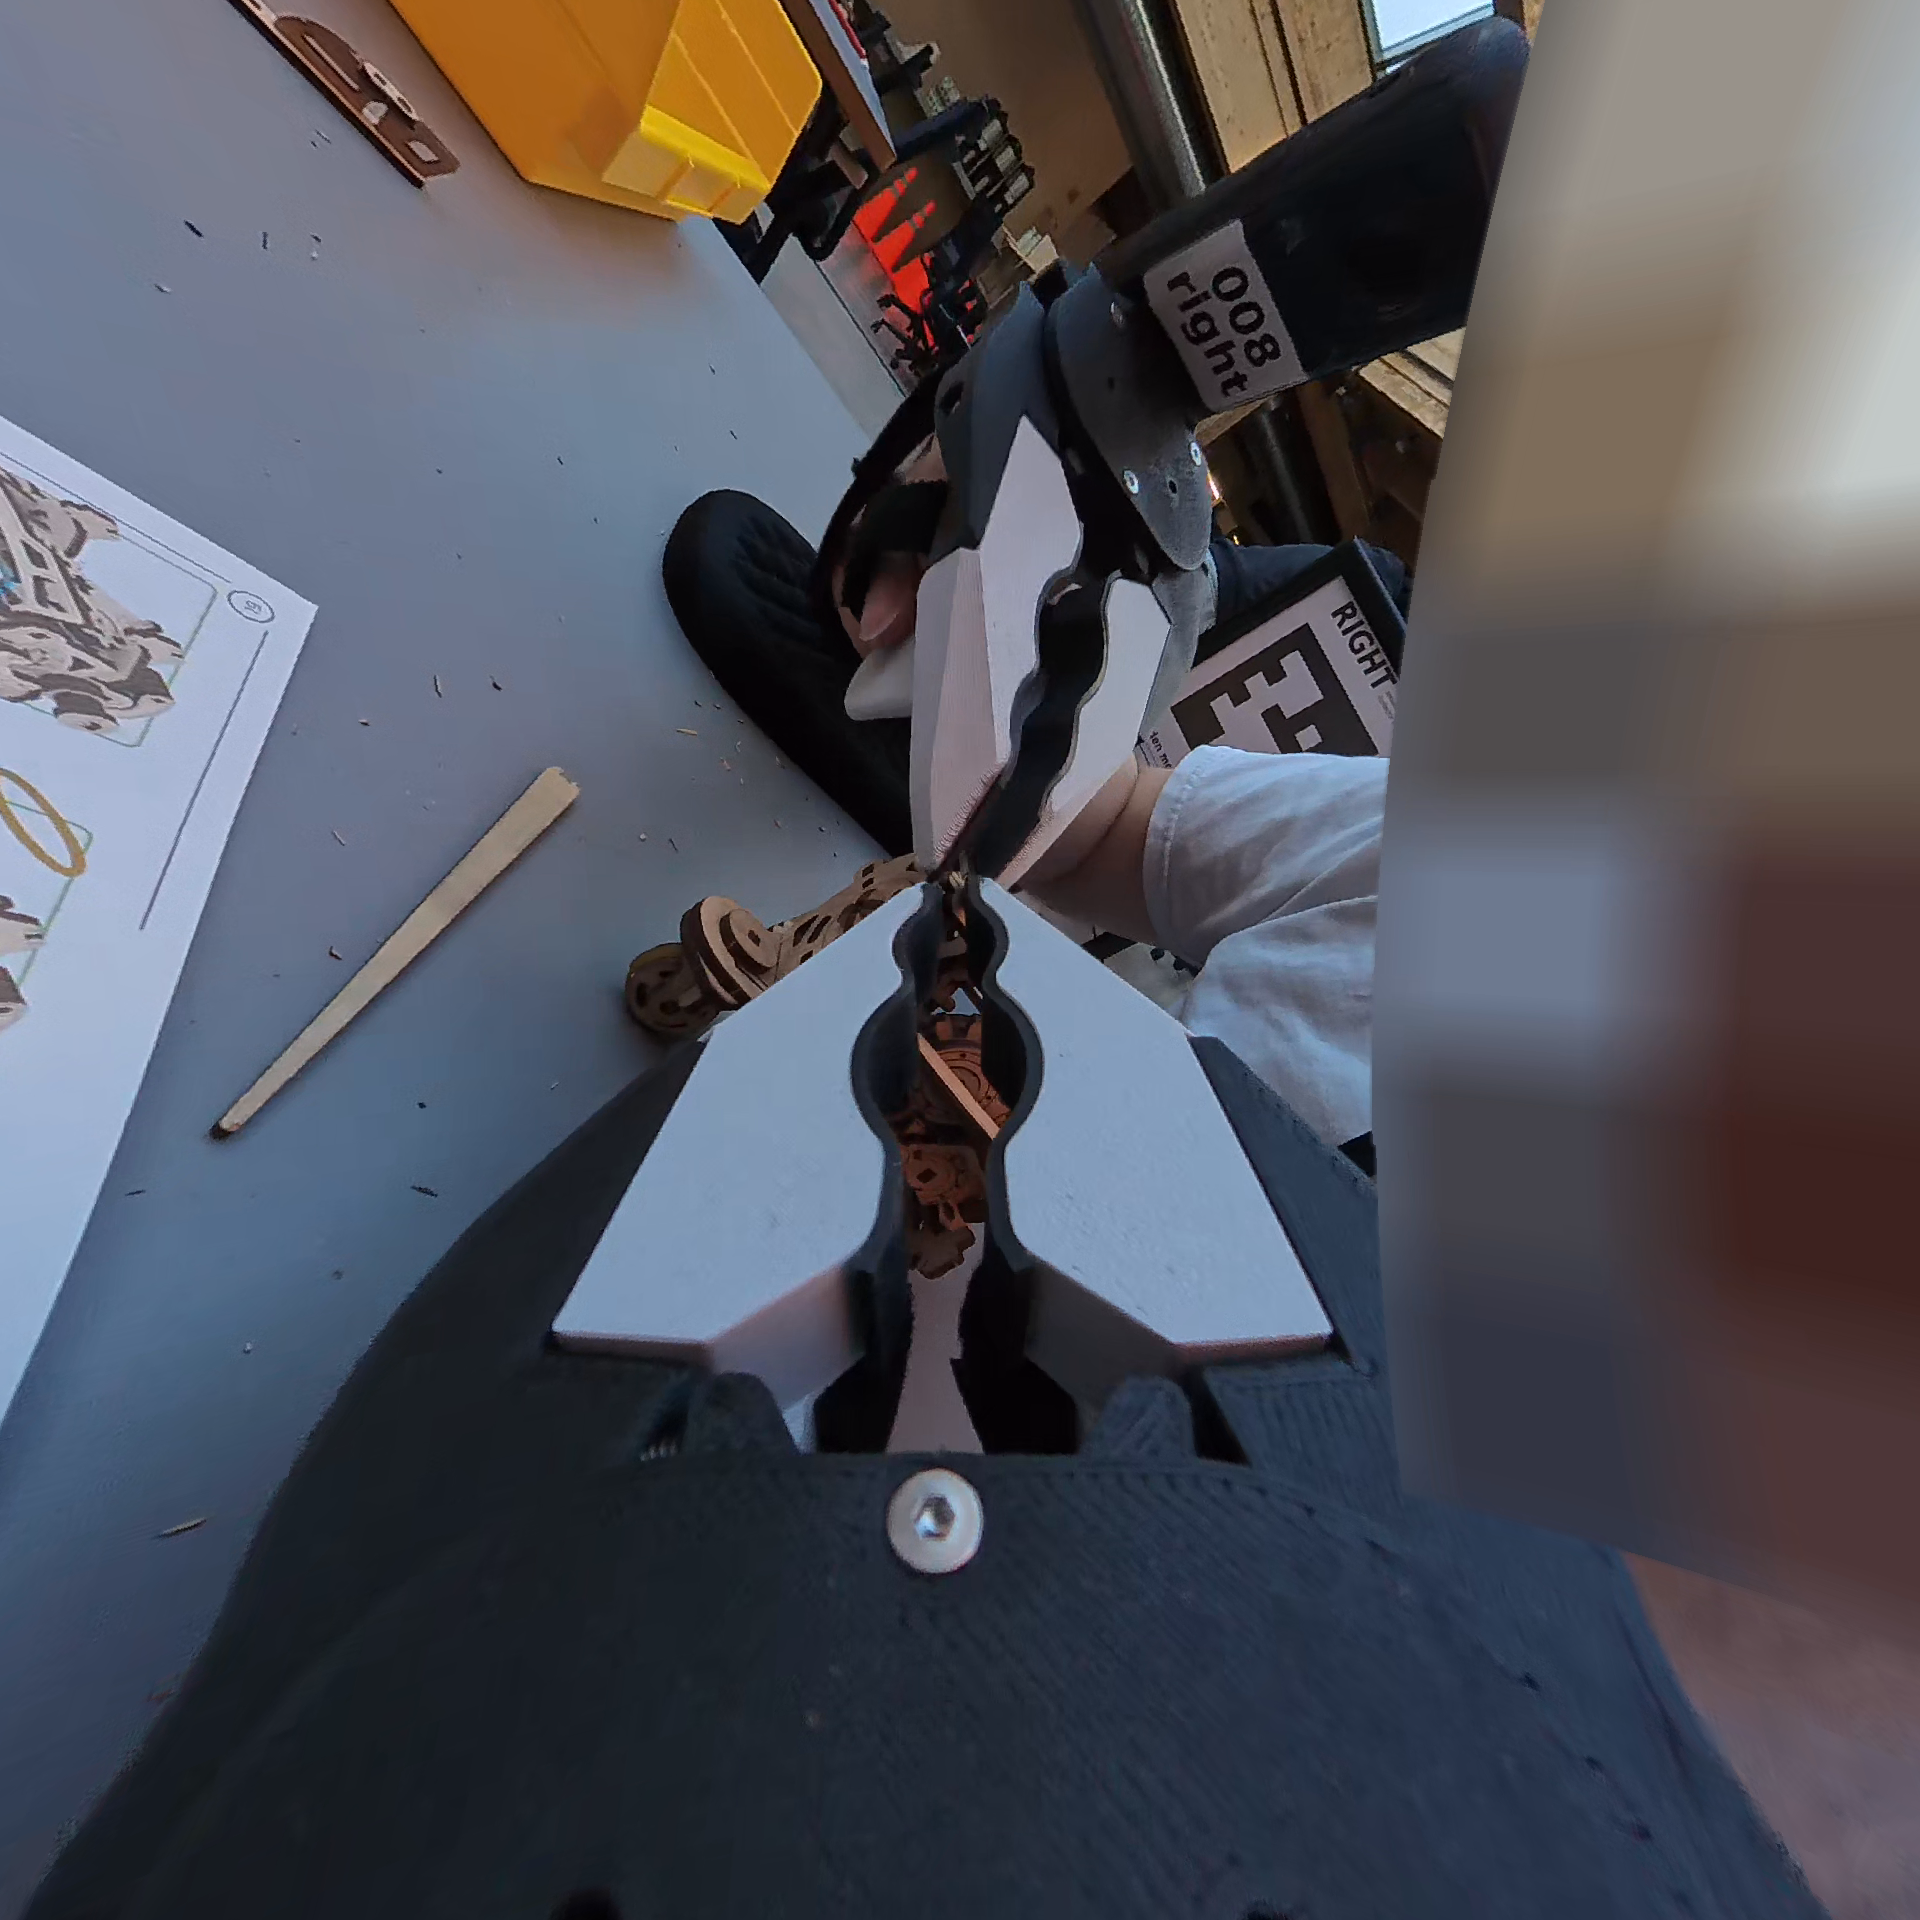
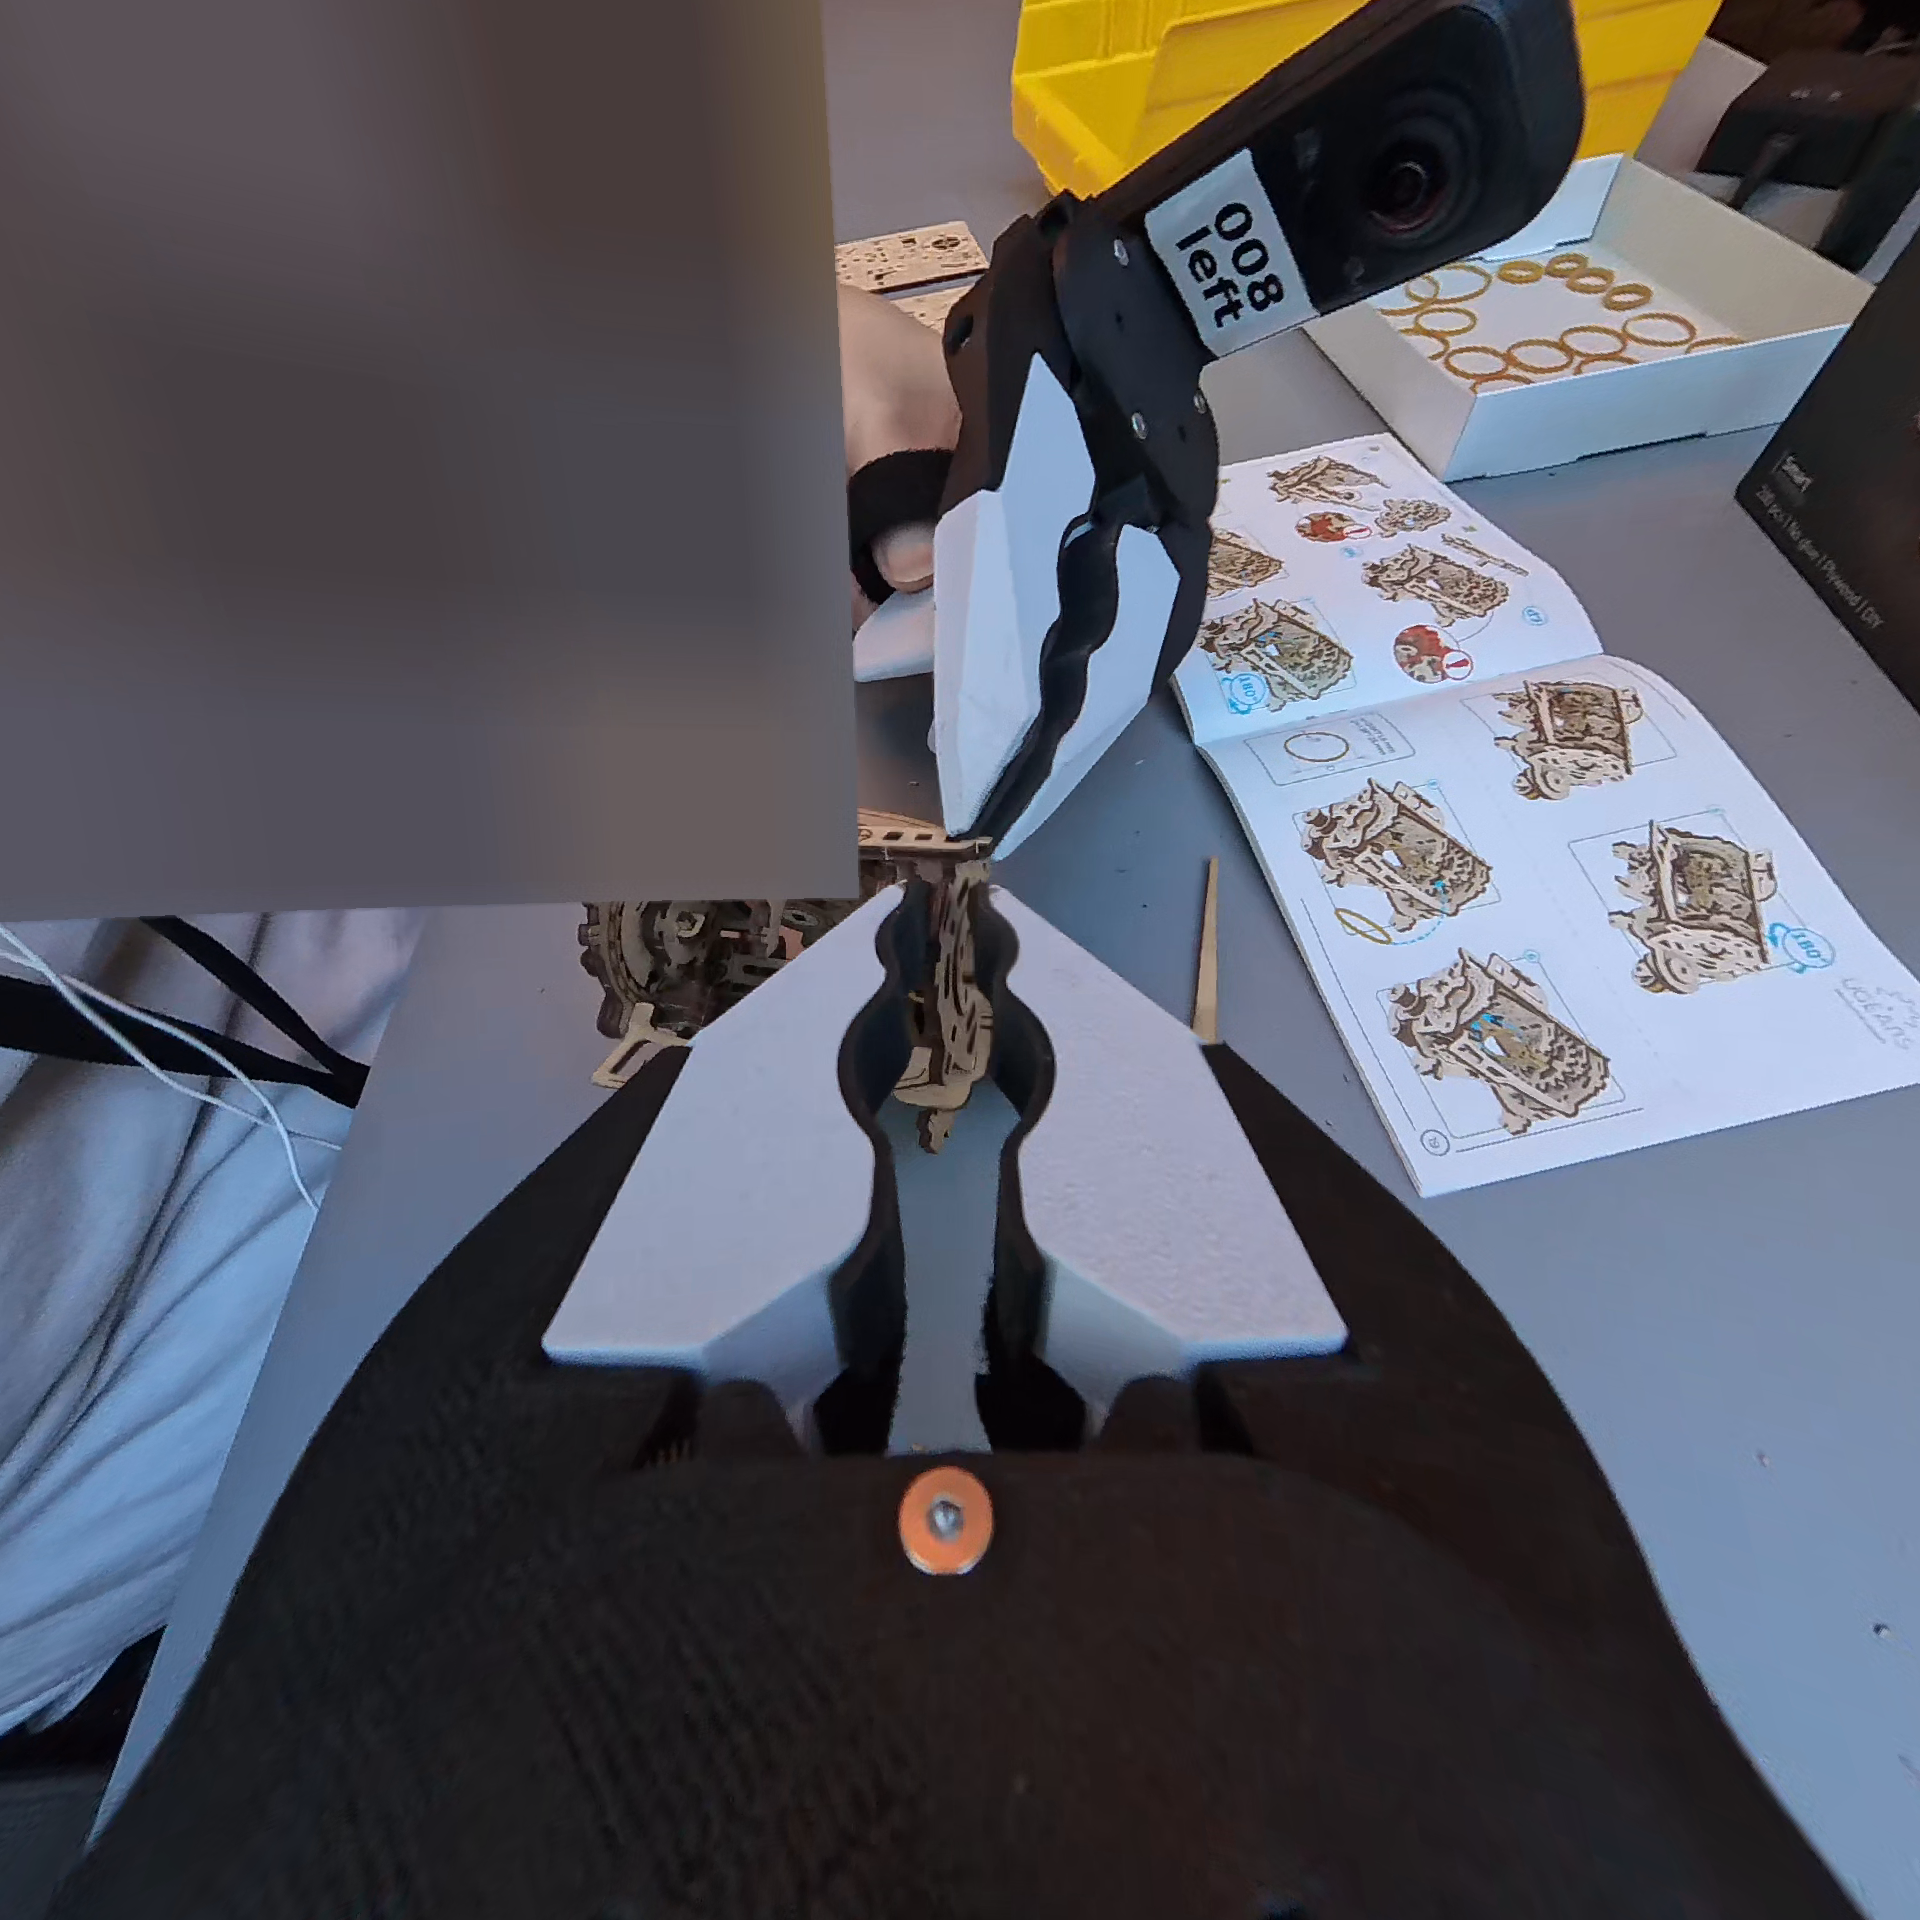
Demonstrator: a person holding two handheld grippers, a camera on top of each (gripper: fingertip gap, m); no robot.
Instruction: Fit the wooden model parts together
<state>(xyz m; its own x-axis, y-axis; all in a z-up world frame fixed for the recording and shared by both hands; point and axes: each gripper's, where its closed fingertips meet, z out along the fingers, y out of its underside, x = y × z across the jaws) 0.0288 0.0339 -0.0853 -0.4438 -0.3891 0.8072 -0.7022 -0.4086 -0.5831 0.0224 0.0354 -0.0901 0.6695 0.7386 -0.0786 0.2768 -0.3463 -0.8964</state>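
While both pairs of white, black-lined fingers meet tip to tip over the laser-cut wooden model [image 2: 717, 977], the left gripper [image 1: 951, 894] has its jaws drawn together on a thin top edge of that model, with gear-like cut-outs showing through the wavy gap between its fingers. In the right wrist view, the right gripper [image 2: 948, 904] is likewise clamped, with a fretted wooden panel of the model standing upright between its pads. The left gripper [image 2: 987, 831] comes down from above there and pinches a flat strip at the model's top.

The model rests on the grey table [image 1: 364, 436], wheels visible at its lower end, near the table's edge. Just beside it lies a slim tapered wooden stick [image 1: 400, 951]. Farther out is an open white instruction booklet [image 2: 1538, 894] with pictures of assembly steps. Beyond it stand a yellow plastic bin [image 1: 623, 94] and a shallow white box holding tan rubber bands [image 2: 1579, 312]. A brown cut plywood sheet [image 1: 353, 83] lies at the table's far side. Small wood splinters are scattered across the surface.
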